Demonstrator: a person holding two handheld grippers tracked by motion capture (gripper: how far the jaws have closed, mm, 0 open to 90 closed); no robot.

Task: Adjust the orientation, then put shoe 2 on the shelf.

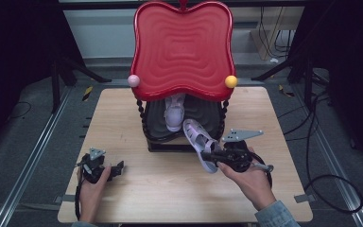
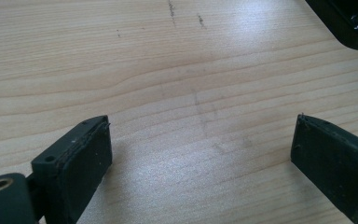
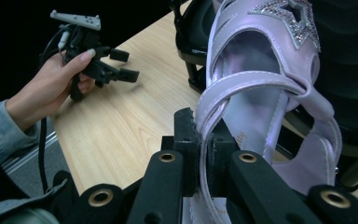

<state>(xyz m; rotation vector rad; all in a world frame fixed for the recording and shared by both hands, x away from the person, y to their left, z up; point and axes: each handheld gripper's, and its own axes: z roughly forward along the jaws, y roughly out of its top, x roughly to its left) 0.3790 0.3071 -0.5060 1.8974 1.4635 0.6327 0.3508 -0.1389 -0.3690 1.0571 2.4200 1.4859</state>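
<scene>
No text, label, brand, number or sign can be read, a small dark print is seen on the insole of the lilac sandal (image 3: 242, 135), too small and blurred to be made out

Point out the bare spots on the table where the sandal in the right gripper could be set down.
Bare wood on the table lies between the left gripper and the right gripper, in front of the black rack base. More lies left of the rack. It is crowded at the rack's front right, where the held sandal hangs near the second sandal.
</scene>
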